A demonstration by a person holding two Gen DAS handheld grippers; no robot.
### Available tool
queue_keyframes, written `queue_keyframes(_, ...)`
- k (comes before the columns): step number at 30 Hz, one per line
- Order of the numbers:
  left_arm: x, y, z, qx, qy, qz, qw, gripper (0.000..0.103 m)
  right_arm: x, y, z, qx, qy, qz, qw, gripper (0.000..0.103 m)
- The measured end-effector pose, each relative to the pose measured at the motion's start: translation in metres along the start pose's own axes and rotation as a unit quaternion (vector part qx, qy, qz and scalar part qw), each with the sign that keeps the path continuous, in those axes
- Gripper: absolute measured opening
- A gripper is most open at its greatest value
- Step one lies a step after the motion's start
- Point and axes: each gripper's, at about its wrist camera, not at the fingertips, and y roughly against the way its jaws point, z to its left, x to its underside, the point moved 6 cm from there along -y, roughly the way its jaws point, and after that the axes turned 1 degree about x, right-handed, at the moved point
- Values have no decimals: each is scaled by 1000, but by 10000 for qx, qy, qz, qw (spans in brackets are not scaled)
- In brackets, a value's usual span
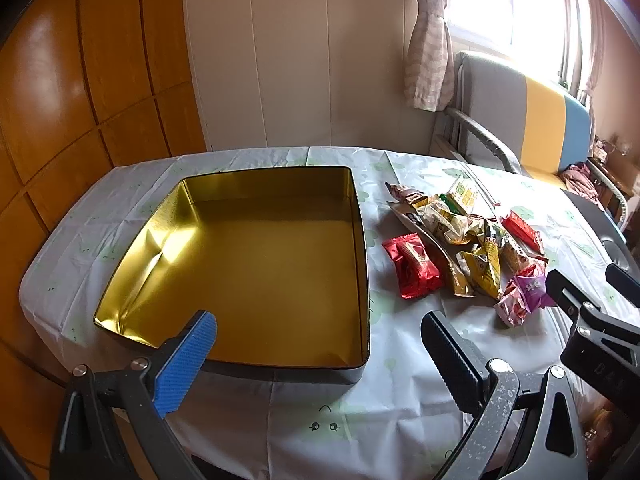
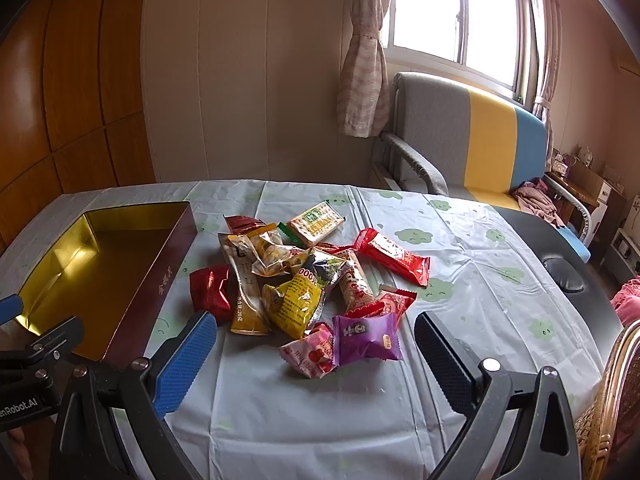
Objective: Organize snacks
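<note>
"000" is printed on the yellow crinkled snack packet (image 2: 298,300). "nRobot.AI" is seen on the black gripper body (image 2: 24,404) at the left edge.

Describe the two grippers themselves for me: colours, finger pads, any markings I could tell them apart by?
Both look alike. The left gripper has one blue ribbed pad and one black ribbed pad on dark grey, triangular-cutout arms with silver bolts. The right gripper matches: blue pad, black pad. White lettering ending "nRobot.AI" marks the left unit's body in the right wrist view. No cables or sleeves visible.
</note>
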Motion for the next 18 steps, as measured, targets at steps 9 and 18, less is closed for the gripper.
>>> queue_keyframes(9,0,-7,-6,24,-100,60,9999,103,-1,-8,-4,0,-28,44,10000,101)
queue_keyframes(18,0,-10,-11,17,-191,101,9998,103,-8,-10,-14,45,-104,-46,9999,101)
